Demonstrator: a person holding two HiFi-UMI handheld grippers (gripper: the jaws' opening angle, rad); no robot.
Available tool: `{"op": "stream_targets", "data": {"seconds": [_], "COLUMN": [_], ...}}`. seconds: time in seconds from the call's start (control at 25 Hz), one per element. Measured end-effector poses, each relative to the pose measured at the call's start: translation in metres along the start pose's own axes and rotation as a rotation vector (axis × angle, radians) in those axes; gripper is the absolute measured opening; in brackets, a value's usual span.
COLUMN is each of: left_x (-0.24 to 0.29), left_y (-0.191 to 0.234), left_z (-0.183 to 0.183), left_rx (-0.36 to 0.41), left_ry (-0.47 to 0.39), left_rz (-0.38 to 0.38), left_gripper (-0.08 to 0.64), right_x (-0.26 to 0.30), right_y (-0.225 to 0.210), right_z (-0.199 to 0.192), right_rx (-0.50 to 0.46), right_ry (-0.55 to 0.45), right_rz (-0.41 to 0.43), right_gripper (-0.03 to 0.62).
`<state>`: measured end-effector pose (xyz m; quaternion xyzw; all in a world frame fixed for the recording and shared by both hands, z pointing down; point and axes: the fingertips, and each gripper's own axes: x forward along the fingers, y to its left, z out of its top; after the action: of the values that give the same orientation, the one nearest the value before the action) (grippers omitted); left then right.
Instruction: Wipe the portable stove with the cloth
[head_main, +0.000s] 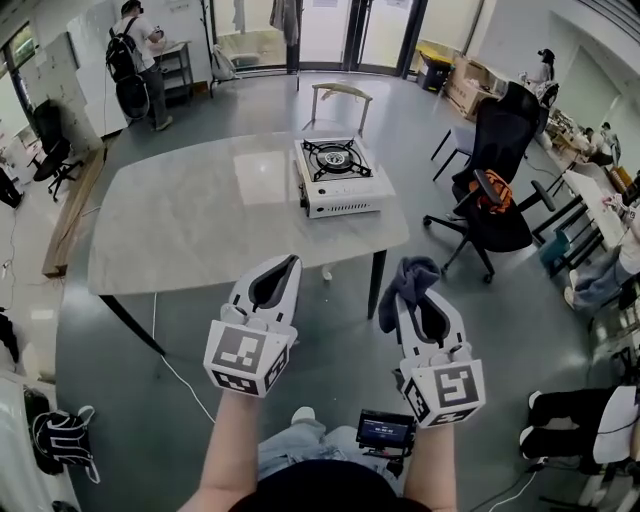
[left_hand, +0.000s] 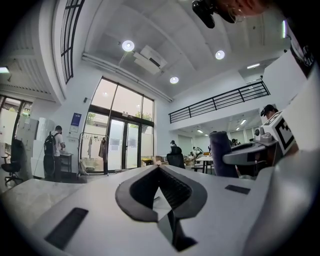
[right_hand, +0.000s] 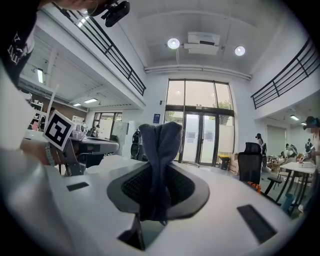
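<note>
The white portable stove (head_main: 337, 176) with its black burner stands near the far right corner of the grey table (head_main: 190, 220). Both grippers are held low, short of the table's near edge. My right gripper (head_main: 413, 285) is shut on a dark blue cloth (head_main: 405, 283), which sticks out of the jaws and droops to the left; the right gripper view shows the cloth (right_hand: 159, 160) pinched upright between the pads. My left gripper (head_main: 283, 272) is shut with nothing in it, its jaws meeting at the tip (left_hand: 159, 172).
A black office chair (head_main: 497, 190) with an orange item stands right of the table. A wooden chair (head_main: 340, 98) sits behind the stove. A person (head_main: 135, 60) stands at a bench far left. A white cable (head_main: 180, 375) runs across the floor under the table.
</note>
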<state>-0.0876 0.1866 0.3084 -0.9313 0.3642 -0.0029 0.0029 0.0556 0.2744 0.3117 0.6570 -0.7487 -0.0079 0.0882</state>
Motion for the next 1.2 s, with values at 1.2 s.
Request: {"op": "stream_targets", "data": {"seconds": [1.2], "left_x": [0.255], "left_y": [0.124], "left_z": [-0.027], "left_rx": [-0.007], "left_ry": [0.079], "left_rz": [0.201], "left_gripper": [0.011], "right_x": [0.270], "right_y": [-0.173], "right_z": [-0.025], "right_rx": [0.050], "right_ry": [0.063], "right_rz": [0.163], "right_gripper": [0.093]}}
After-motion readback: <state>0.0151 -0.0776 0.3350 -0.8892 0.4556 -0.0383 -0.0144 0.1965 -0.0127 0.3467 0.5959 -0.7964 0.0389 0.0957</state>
